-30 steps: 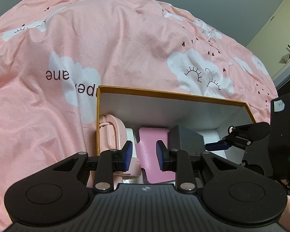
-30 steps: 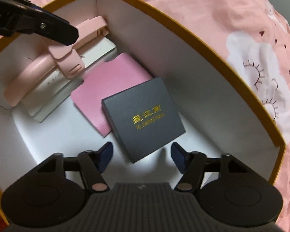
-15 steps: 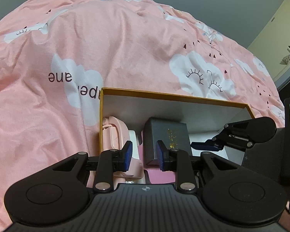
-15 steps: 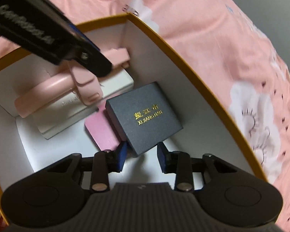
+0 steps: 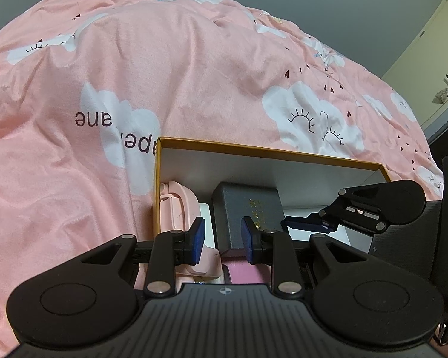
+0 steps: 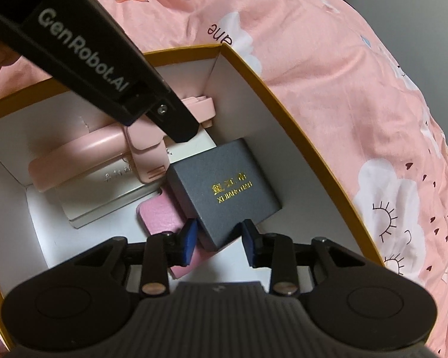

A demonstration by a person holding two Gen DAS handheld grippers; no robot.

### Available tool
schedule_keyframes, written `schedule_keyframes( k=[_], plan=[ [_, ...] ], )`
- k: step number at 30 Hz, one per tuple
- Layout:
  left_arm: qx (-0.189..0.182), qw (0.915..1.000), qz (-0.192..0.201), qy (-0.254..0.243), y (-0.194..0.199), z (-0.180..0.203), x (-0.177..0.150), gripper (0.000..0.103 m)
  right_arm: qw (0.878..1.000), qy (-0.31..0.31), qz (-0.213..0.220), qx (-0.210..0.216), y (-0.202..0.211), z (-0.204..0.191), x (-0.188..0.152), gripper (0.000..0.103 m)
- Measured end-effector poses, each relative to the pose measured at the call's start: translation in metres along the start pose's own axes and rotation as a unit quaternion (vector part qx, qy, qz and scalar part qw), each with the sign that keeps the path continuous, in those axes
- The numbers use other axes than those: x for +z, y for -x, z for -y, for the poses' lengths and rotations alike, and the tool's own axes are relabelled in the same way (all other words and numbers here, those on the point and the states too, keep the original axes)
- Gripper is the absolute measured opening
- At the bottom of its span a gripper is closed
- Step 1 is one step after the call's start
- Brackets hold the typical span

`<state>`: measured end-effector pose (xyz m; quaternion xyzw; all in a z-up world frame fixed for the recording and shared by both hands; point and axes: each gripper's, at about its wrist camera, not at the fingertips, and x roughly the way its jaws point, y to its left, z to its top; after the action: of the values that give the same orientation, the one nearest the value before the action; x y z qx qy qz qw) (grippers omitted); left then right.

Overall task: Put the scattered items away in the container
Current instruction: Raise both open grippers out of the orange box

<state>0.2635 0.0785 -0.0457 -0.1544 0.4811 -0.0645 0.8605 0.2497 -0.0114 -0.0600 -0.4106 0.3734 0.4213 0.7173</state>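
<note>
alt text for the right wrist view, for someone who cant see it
The right gripper is closed on the near corner of a dark grey box with gold lettering, inside a white, gold-rimmed container on a pink cloud-print bedspread. Around it lie a pink wallet, a white box and a pale pink clip-like case; the left gripper's black arm crosses overhead.

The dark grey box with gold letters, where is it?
The dark grey box sits inside the orange-rimmed container, overlapping the pink case, between the right gripper fingers.

Bare white floor lies left in the box (image 6: 298,125); the left gripper (image 6: 176,128) overhangs the pink clip (image 6: 83,149).
</note>
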Motion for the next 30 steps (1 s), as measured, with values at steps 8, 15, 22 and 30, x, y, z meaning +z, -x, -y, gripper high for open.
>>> schedule_keyframes(
  k=[8, 15, 22, 30],
  plan=[
    [0.0, 1.0, 0.001, -0.003, 0.001, 0.003, -0.001, 0.03, 1.0, -0.015, 0.002, 0.002, 0.003, 0.012, -0.006, 0.037],
    [0.006, 0.9997, 0.012, -0.02, 0.01, 0.011, -0.005, 0.03, 0.999, -0.05, 0.008, 0.0, 0.02, 0.014, -0.012, 0.037],
    [0.015, 0.9993, 0.008, -0.033, 0.023, 0.018, -0.009, 0.047, 0.994, -0.105, 0.016, -0.003, 0.035, 0.016, -0.014, 0.039],
    [0.025, 0.9987, 0.017, -0.042, 0.054, 0.028, -0.023, 0.047, 0.981, -0.186, 0.046, -0.003, 0.075, 0.013, -0.023, 0.048]
  ],
)
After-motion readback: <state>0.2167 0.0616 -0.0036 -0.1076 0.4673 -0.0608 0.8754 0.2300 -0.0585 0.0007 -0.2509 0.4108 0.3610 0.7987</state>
